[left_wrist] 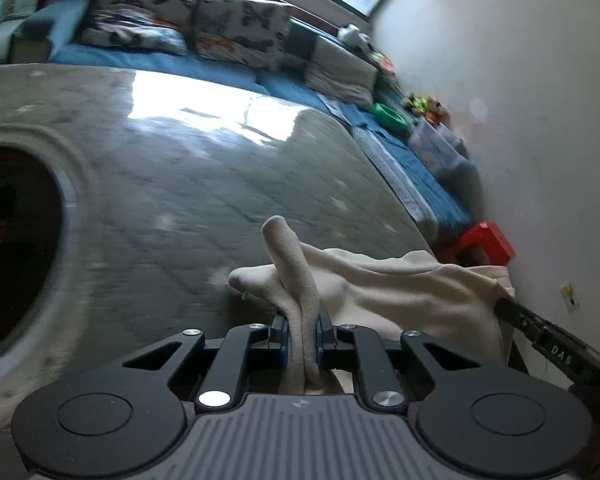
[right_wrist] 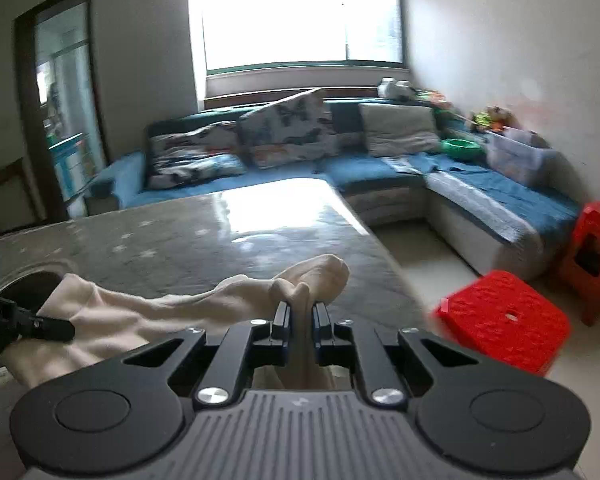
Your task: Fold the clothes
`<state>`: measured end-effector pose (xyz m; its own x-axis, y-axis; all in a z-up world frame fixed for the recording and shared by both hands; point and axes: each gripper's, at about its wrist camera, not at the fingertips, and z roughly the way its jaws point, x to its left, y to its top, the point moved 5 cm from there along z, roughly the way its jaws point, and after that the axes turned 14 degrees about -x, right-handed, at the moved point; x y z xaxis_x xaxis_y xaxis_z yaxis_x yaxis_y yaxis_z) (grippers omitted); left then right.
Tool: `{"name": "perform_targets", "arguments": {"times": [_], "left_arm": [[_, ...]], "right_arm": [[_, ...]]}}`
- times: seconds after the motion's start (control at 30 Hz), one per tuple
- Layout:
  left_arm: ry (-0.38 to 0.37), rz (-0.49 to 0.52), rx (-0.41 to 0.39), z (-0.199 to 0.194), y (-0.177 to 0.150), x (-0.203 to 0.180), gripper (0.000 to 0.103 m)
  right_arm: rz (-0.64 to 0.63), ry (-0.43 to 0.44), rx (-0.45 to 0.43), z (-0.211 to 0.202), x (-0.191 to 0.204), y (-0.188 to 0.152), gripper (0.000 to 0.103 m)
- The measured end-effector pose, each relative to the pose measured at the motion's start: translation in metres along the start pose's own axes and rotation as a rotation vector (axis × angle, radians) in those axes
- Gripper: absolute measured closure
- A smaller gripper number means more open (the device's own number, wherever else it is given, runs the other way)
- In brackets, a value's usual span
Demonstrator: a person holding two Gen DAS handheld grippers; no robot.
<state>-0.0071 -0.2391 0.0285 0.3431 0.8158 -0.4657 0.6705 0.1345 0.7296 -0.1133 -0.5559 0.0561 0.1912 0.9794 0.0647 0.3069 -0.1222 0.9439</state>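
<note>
Both grippers were clamped on one cream garment point(left_wrist: 384, 280), stretched between them above the grey table point(left_wrist: 180, 184). Left gripper point(left_wrist: 302, 330) had its fingers pinched tight on a bunched corner, cloth poking up past the tips. Right gripper point(right_wrist: 300, 320) likewise squeezed a corner w/ a wad of fabric showing beyond it. Garment hung slack in the middle, prob. not flat on the table yet. Step looked like the lift-and-spread before a fold. Next move prob. calls for pulling the two corners apart to take out slack, then lowering the cloth flat on the table, away from the round dark hole point(left_wrist: 8, 248) at its left.
</note>
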Motion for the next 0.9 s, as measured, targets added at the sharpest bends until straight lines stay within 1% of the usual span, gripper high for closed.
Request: {"name": "perform_targets", "arguments": {"times": [0.07, 0.2, 0.3, 0.33, 0.37, 0.4, 0.47, 0.5, 0.53, 0.57, 0.63, 0.7, 0.77, 0.9], "left_arm": [[-0.017, 0.034, 0.015, 0.011, -0.006, -0.017, 0.089], [-0.024, 0.094, 0.039, 0.029, -0.019, -0.042, 0.089], [-0.007, 0.124, 0.078, 0.042, -0.032, -0.048, 0.089], [0.009, 0.133, 0.087, 0.046, -0.036, -0.049, 0.087], [0.025, 0.140, 0.093, 0.048, -0.039, -0.048, 0.083], [0.037, 0.148, 0.099, 0.049, -0.042, -0.046, 0.081], [0.060, 0.167, 0.097, 0.048, -0.042, -0.045, 0.073], [0.071, 0.176, 0.094, 0.048, -0.041, -0.044, 0.070], [0.082, 0.186, 0.091, 0.047, -0.041, -0.043, 0.063], [0.096, 0.199, 0.083, 0.046, -0.039, -0.044, 0.060], [0.117, 0.241, 0.059, 0.043, -0.035, -0.046, 0.060], [0.131, 0.284, 0.040, 0.039, -0.033, -0.049, 0.056], [0.117, 0.313, 0.024, 0.034, -0.034, -0.056, 0.053], [0.080, 0.368, 0.019, 0.033, -0.043, -0.070, 0.049]], "right_arm": [[0.006, -0.039, -0.002, -0.001, -0.017, -0.003, 0.093], [0.006, -0.102, 0.019, 0.000, -0.043, -0.015, 0.093], [0.019, -0.141, 0.061, 0.006, -0.058, -0.032, 0.093], [0.025, -0.152, 0.078, 0.008, -0.063, -0.038, 0.093], [0.030, -0.163, 0.094, 0.010, -0.067, -0.044, 0.092], [0.035, -0.172, 0.107, 0.011, -0.070, -0.049, 0.092], [0.035, -0.191, 0.125, 0.012, -0.077, -0.057, 0.090], [0.033, -0.199, 0.125, 0.012, -0.078, -0.058, 0.090], [0.032, -0.205, 0.123, 0.011, -0.079, -0.058, 0.090], [0.033, -0.207, 0.118, 0.010, -0.079, -0.057, 0.090], [0.025, -0.200, 0.103, 0.008, -0.077, -0.054, 0.090], [0.026, -0.167, 0.100, 0.007, -0.069, -0.049, 0.090], [0.034, -0.106, 0.109, 0.008, -0.057, -0.045, 0.090], [0.046, -0.003, 0.139, 0.024, -0.030, -0.043, 0.088]]}}
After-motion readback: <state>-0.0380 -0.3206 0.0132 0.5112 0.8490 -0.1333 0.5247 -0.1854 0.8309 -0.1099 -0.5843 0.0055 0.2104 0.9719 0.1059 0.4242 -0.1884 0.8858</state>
